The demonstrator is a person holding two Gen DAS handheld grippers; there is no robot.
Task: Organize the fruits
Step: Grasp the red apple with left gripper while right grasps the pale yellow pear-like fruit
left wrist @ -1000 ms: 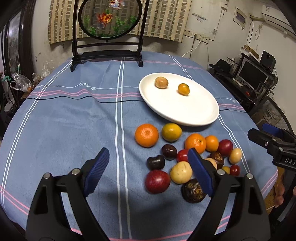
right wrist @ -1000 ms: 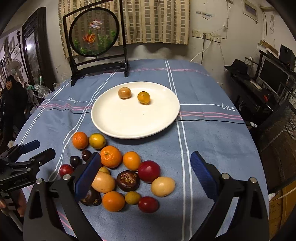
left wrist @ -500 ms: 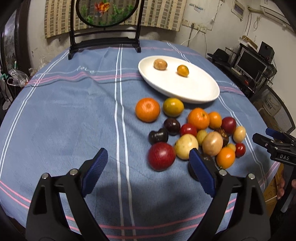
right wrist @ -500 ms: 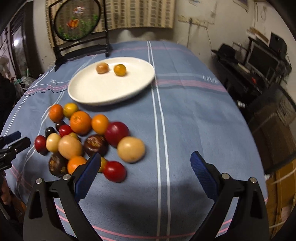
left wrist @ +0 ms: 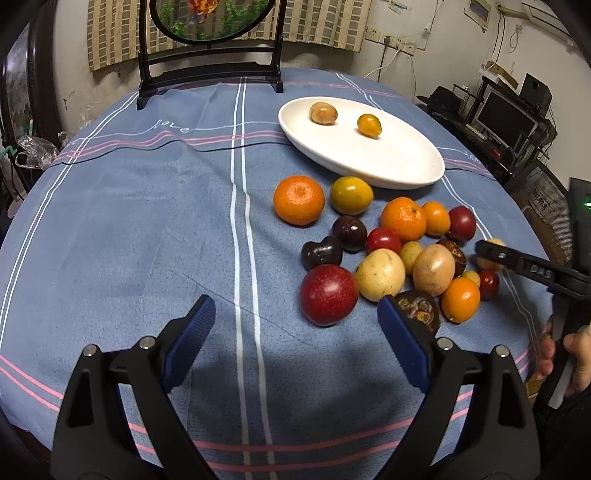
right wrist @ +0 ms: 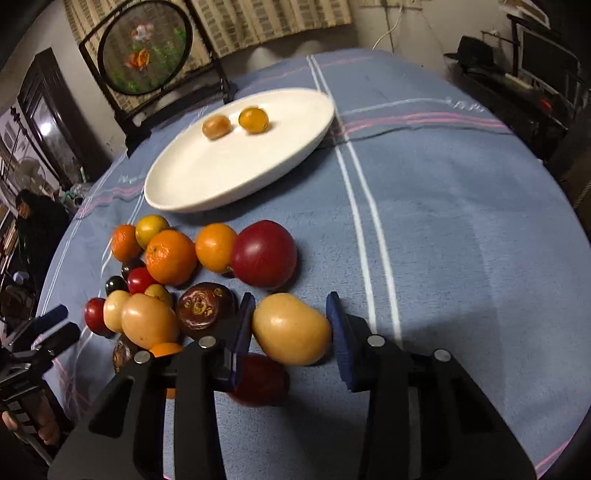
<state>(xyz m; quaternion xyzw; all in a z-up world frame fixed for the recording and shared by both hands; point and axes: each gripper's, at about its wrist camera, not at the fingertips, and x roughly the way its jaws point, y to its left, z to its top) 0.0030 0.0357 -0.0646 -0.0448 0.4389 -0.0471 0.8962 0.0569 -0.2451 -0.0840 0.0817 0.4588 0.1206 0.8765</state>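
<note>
A white plate (left wrist: 406,162) (right wrist: 207,177) at the back of the blue tablecloth holds a brownish fruit (left wrist: 323,113) and a small orange one (left wrist: 369,125). In front of it lies a pile of several oranges, red, dark and yellow fruits. My right gripper (right wrist: 290,299) is closing on a tan-yellow fruit (right wrist: 291,332) at the pile's right edge, and both pads touch its sides. In the left wrist view, that gripper (left wrist: 491,253) reaches in from the right. My left gripper (left wrist: 293,308) hangs open over the cloth, with a big red fruit (left wrist: 328,293) just ahead of its jaws.
A round goldfish screen in a black stand (left wrist: 210,22) (right wrist: 144,62) stands at the table's far edge. A desk with a monitor (left wrist: 506,114) is off to the right. A person (right wrist: 33,221) sits beyond the left edge. A hand (left wrist: 565,354) grips the right tool.
The right gripper has dropped toward the pile and its wide-open jaws have come in around the tan-yellow fruit. The left gripper has sunk a little and stays open.
</note>
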